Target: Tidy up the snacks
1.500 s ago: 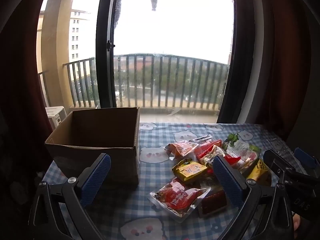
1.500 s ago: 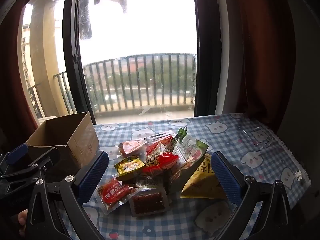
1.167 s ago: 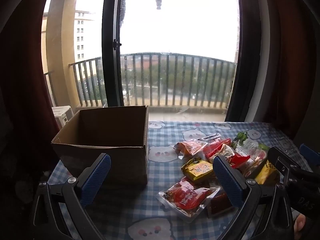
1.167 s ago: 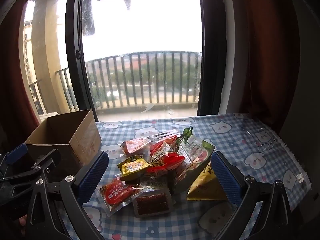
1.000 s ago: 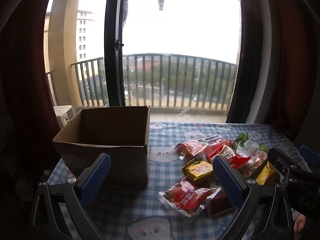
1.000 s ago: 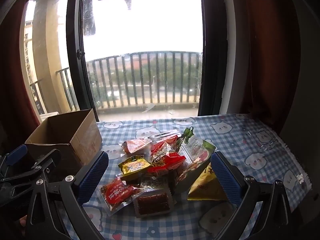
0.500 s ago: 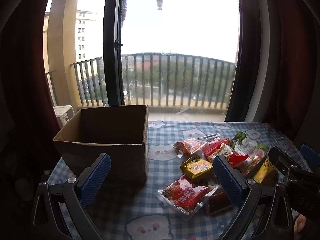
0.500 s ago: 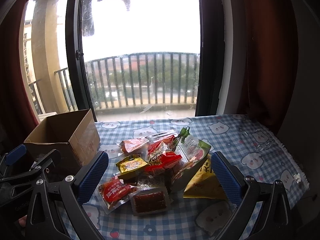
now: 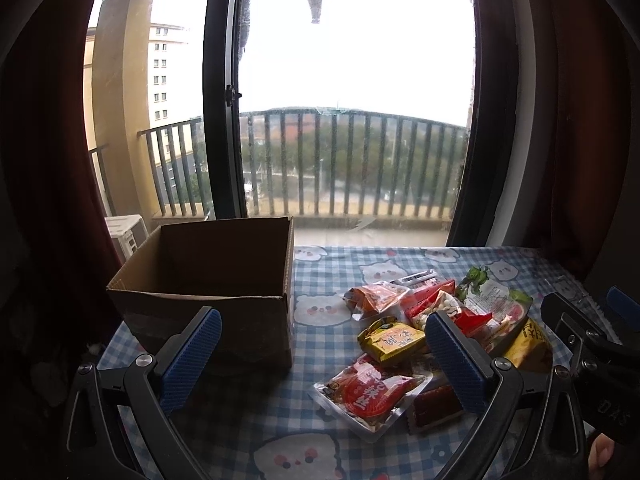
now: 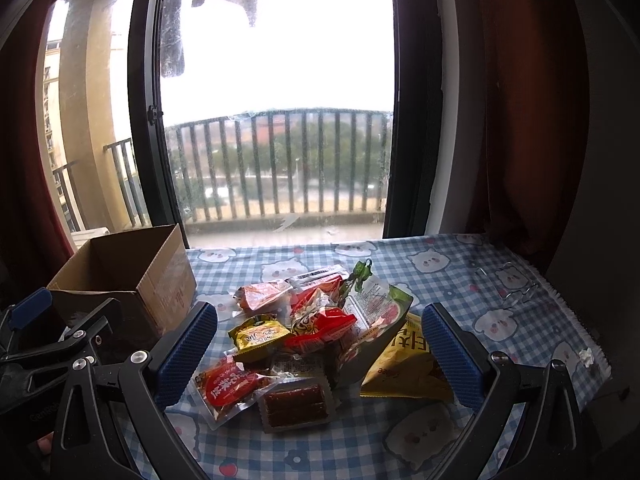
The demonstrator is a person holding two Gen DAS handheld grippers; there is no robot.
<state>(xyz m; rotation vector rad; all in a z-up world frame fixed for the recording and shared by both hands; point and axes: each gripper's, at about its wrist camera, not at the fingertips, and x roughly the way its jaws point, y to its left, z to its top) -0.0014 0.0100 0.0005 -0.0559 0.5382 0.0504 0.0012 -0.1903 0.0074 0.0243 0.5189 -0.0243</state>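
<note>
The green-and-white snack bag (image 10: 376,312) carried part of a line reading "SKINNED". The right claw's body (image 9: 608,412) bore the letters "DAS". Chinese characters on the other packets could not be read reliably.

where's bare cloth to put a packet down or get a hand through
Bare cloth shows between the cardboard box and the snack pile, behind the pile toward the window, and right of the yellow bag. The pile itself is crowded, its packets overlapping.

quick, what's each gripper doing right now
left gripper: open, holding nothing.
right gripper: open, holding nothing.
</note>
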